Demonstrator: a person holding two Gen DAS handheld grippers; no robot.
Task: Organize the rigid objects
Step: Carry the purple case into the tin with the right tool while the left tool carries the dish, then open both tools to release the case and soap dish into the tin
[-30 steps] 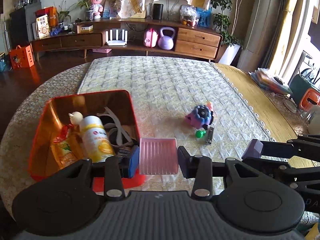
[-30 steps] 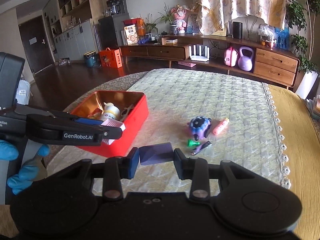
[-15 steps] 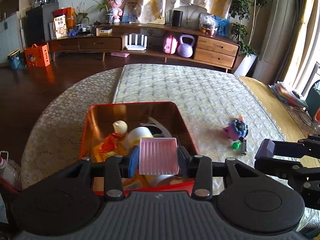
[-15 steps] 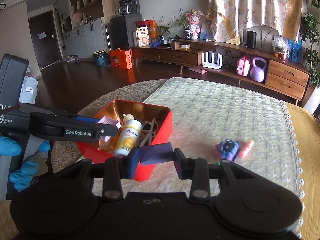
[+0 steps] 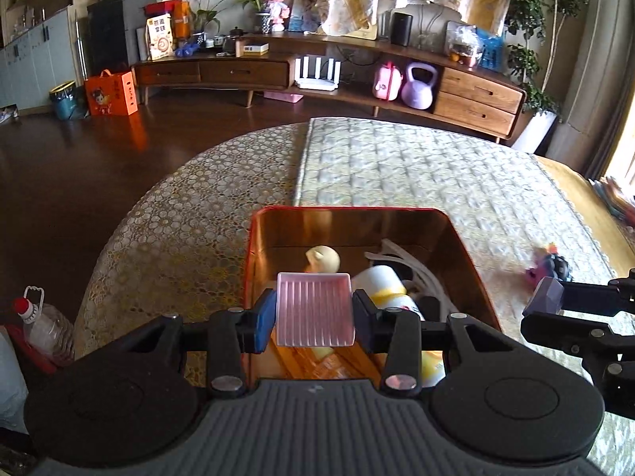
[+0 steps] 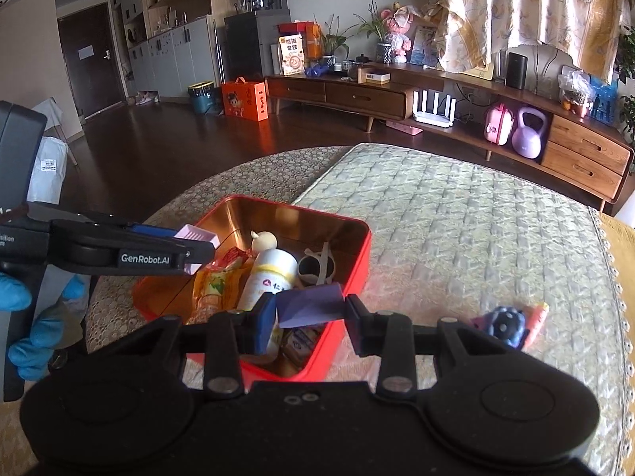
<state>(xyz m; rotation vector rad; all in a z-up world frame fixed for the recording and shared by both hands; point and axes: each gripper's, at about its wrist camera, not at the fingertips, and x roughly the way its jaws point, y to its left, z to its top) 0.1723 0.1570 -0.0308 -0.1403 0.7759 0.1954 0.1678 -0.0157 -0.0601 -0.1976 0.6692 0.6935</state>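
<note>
My left gripper is shut on a pink ribbed tray and holds it above the near end of the red tin box. It also shows in the right wrist view over the box's left side. My right gripper is shut on a purple faceted block above the box's near right corner; the block shows in the left wrist view too. The box holds a white and yellow bottle, a snack packet and white sunglasses.
A purple toy and a small pink bottle lie on the quilted cloth right of the box. The round table drops off to the left. A plastic water bottle stands below the table's left edge.
Both grippers have moved left with their loads, from beside the box to over it. The toys have slid toward the right edge of both views.
</note>
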